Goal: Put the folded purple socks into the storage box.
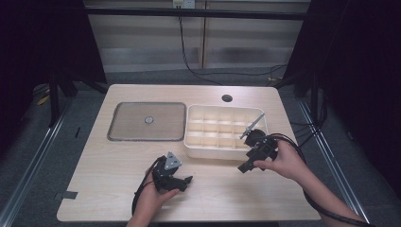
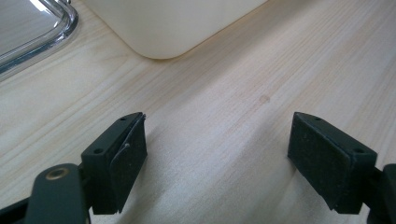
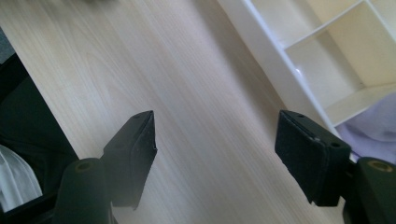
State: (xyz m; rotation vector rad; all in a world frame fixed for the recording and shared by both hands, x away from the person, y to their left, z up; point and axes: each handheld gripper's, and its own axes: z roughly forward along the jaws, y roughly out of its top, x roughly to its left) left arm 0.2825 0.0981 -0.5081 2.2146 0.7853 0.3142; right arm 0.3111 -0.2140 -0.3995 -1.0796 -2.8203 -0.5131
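Pale wooden tabletop [image 1: 118, 170], rounded at the corners, with a small dark hole near its far edge. On its middle right, a cream divider tray [image 1: 208, 150] partitioned into rows of open compartments, long side running left to right; a thin metal-looking rod [image 1: 253, 125] leaning over its right end, too small to identify further. Just beside the tray on the left, a flat grey lid [image 1: 142, 124] with a clear rim and a small round knob at centre, lying flat. Near the front edge, left of centre, the left gripper [image 1: 182, 182] held low in a hand, grey three-cornered plate on top, pointing right; fingers [image 2: 119, 158] set wide apart over bare wood, nothing between them, the tray's rounded near corner [image 2: 161, 32] and the lid's clear rim [image 2: 42, 42] farther ahead. At the tray's near right corner, the right gripper [image 1: 246, 165] in the other hand, cable trailing toward the front edge; fingers [image 3: 308, 156] likewise spread wide and empty above the wood, the tray's wall and compartments [image 3: 299, 70] just alongside.
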